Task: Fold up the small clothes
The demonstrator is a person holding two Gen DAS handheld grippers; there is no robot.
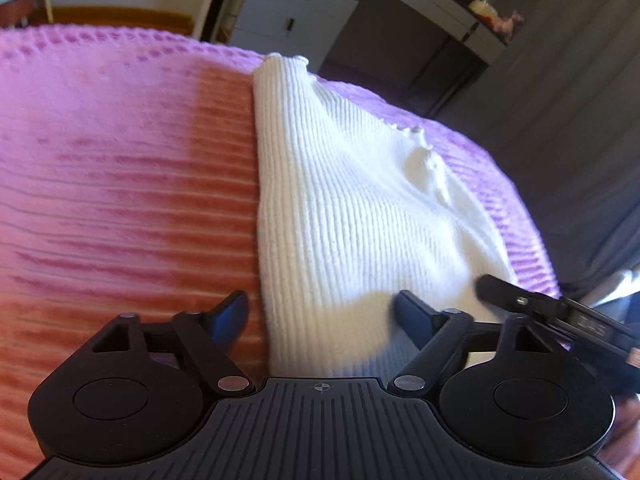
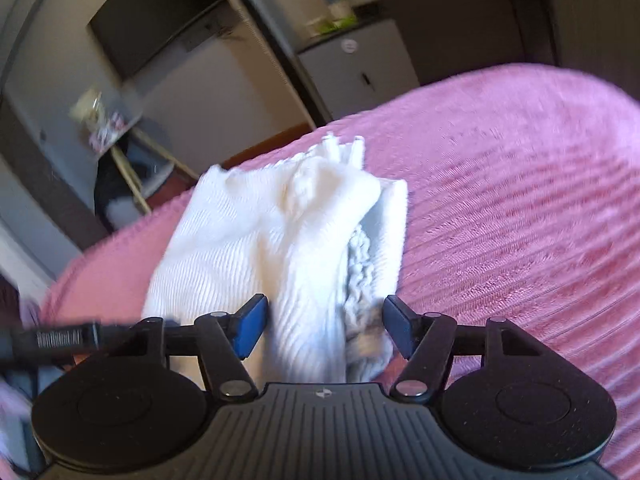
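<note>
A small white ribbed knit garment (image 1: 344, 208) lies folded lengthwise on a pink ribbed bedspread (image 1: 120, 184). My left gripper (image 1: 320, 316) is open, its jaws astride the garment's near left edge. The right gripper's finger (image 1: 516, 300) shows at the garment's near right corner. In the right wrist view the garment (image 2: 280, 240) is bunched in layers, with a thicker knit fold (image 2: 360, 272) at its right. My right gripper (image 2: 324, 326) is open with the near end of the garment between its jaws. That view is blurred.
The bedspread (image 2: 520, 220) stretches wide to the right of the garment. Grey cabinets (image 1: 296, 20) stand beyond the bed's far edge, a dark curtain (image 1: 580, 120) at the right. A small stand with items (image 2: 104, 128) is off the bed's left side.
</note>
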